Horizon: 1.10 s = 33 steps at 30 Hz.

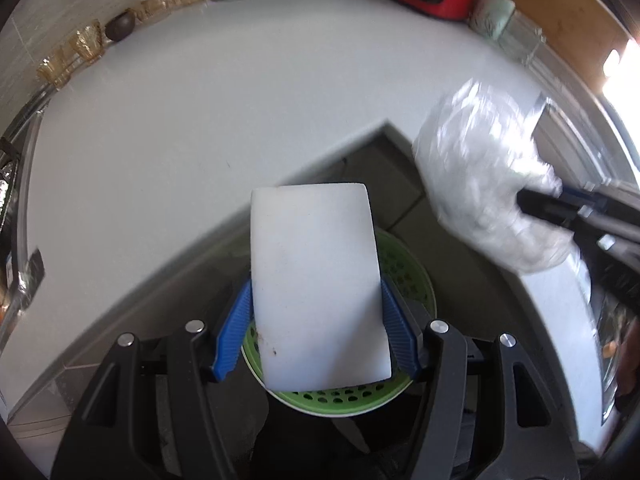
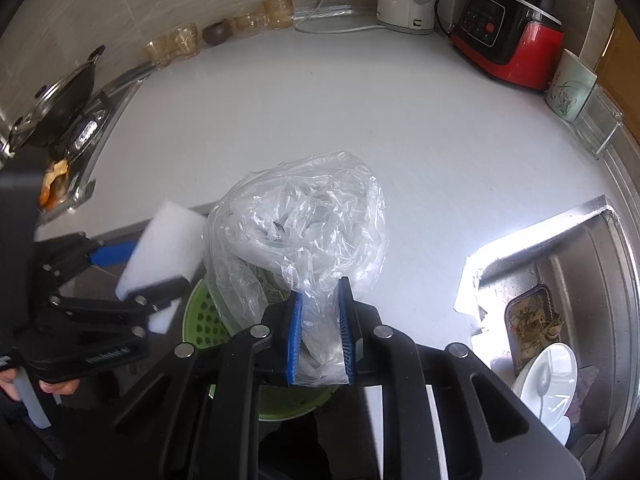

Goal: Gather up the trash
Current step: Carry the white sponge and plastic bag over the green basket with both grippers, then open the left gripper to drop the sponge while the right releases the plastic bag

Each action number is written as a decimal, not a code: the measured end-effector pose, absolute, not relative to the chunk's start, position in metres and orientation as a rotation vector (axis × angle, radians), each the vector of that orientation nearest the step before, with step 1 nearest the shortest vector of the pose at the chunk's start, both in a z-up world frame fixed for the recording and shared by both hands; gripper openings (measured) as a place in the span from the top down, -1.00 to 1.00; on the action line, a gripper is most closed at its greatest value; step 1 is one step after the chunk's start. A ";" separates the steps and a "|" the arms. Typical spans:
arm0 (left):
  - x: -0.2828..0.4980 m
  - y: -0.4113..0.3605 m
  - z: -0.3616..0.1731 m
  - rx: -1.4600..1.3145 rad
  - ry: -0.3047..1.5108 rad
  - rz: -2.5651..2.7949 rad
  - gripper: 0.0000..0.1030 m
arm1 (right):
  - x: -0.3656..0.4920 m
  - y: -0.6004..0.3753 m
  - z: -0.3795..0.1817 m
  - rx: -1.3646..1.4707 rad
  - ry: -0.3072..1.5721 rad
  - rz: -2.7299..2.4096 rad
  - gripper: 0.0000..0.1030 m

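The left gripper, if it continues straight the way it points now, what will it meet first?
Most likely the green perforated bin right below. The left gripper holds a white foam block over it, so the block would arrive first. Depth is hard to judge.

Daylight enters from the right, beside the sink (image 2: 580,264), and its rim is burnt out white. The countertop (image 1: 240,100) is evenly lit with soft shadows. The plastic bag (image 1: 488,176) is motion-blurred. Both views curve strongly, with dark corners.
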State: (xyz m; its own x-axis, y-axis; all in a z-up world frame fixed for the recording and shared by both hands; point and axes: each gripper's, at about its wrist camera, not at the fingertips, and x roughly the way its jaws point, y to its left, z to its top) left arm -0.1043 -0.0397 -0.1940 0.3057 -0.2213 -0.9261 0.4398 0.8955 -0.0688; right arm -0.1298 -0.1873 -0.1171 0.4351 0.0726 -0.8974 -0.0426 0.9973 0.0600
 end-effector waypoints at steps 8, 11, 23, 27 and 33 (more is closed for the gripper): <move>-0.116 -0.051 -0.249 0.230 1.304 -0.440 -0.15 | -0.145 -0.197 -0.113 0.024 1.103 0.088 0.63; -0.119 -0.053 -0.259 0.217 1.329 -0.437 -0.15 | -0.148 -0.199 -0.113 0.016 1.104 0.092 0.63; -0.126 -0.059 -0.255 0.224 1.311 -0.422 -0.65 | -0.157 -0.193 -0.117 0.011 1.113 0.118 0.63; -0.123 -0.052 -0.239 0.206 1.280 -0.407 -0.69 | -0.158 -0.193 -0.118 0.015 1.115 0.121 0.62; -0.125 -0.022 -0.197 0.152 1.181 -0.330 -0.74 | -0.159 -0.179 -0.124 -0.005 1.137 0.198 0.59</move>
